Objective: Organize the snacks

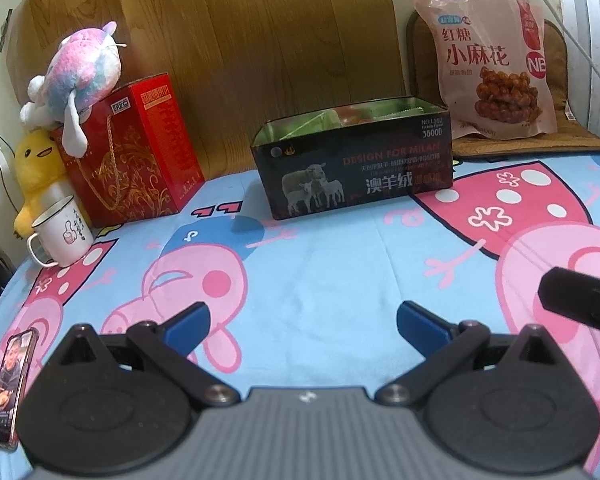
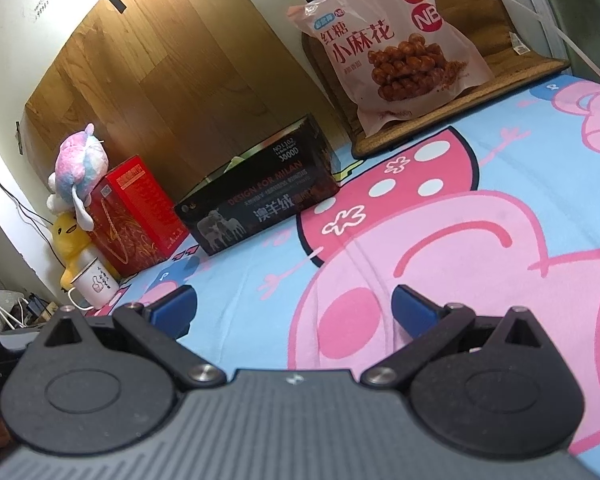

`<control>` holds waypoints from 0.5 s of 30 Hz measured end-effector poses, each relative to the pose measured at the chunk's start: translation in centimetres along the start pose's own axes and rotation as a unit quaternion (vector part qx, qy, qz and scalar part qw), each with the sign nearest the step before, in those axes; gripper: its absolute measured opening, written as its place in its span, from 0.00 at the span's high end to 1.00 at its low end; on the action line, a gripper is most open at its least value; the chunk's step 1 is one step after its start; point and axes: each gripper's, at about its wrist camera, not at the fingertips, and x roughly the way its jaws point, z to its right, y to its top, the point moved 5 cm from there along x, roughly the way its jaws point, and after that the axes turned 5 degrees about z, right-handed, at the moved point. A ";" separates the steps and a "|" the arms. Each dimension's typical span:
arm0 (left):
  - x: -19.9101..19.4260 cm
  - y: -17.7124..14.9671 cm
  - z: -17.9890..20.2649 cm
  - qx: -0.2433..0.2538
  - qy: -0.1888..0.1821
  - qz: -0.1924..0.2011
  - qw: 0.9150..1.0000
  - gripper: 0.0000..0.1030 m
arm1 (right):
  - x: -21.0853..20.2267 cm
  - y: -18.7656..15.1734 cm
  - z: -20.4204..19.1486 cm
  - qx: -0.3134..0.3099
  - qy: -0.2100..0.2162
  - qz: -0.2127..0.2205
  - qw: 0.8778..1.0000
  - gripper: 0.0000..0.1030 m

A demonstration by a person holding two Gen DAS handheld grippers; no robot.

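Hovering: left gripper (image 1: 303, 326) and right gripper (image 2: 294, 310) both spread wide, empty. Risk: pinching puffy mahua snack bag (image 1: 496, 64) crushes twists, topples bag beside open tin box (image 1: 352, 172).

Our left gripper (image 1: 302, 322) and right gripper (image 2: 294, 306) look alike: blue fingertip pads (image 1: 190, 322) on matte black linkage arms, silver pivot screws (image 1: 220, 393), round black discs either side, and a ribbed grey housing (image 2: 292, 424) bearing a small white mark.
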 end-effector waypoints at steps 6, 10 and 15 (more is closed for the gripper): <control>-0.8 0.2 0.0 0.001 -0.001 0.009 1.000 0.00 | -0.6 0.1 -0.4 -0.003 0.002 0.006 1.000 0.00; -1.1 0.3 -0.1 0.000 -0.001 0.012 1.000 0.00 | -0.9 0.2 -0.6 -0.005 0.003 0.009 1.000 0.00; -1.4 0.3 -0.1 0.000 0.000 0.015 1.000 0.00 | -1.1 0.2 -0.7 -0.007 0.004 0.011 1.000 0.00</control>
